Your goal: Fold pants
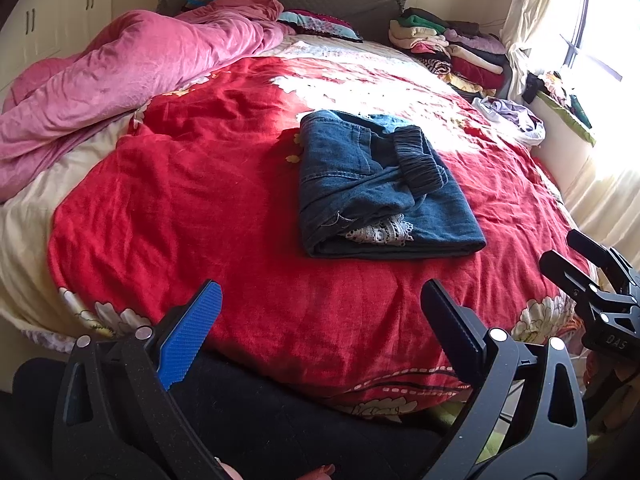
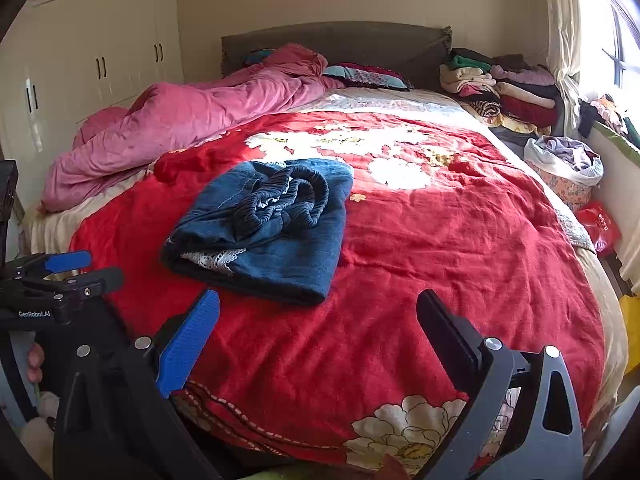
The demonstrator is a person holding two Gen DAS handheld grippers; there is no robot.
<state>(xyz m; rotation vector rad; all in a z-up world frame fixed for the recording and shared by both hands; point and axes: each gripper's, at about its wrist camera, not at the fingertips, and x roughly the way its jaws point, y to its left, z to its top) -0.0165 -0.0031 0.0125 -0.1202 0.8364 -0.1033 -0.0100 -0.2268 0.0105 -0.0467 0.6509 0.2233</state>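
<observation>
Blue denim pants (image 1: 376,188) lie folded into a compact bundle on the red floral bedspread (image 1: 224,200), elastic waistband on top and white lace trim showing at the near edge. They also show in the right wrist view (image 2: 276,232). My left gripper (image 1: 320,300) is open and empty, held back near the bed's foot, well short of the pants. My right gripper (image 2: 318,312) is open and empty, close to the near right of the bundle. Each gripper appears in the other's view: the right one (image 1: 576,258) and the left one (image 2: 100,268).
A crumpled pink duvet (image 1: 132,64) lies along the bed's left side. A stack of folded clothes (image 1: 456,48) sits at the head right. A bag of laundry (image 2: 564,160) stands beside the bed under the window. White wardrobes (image 2: 100,48) line the left wall.
</observation>
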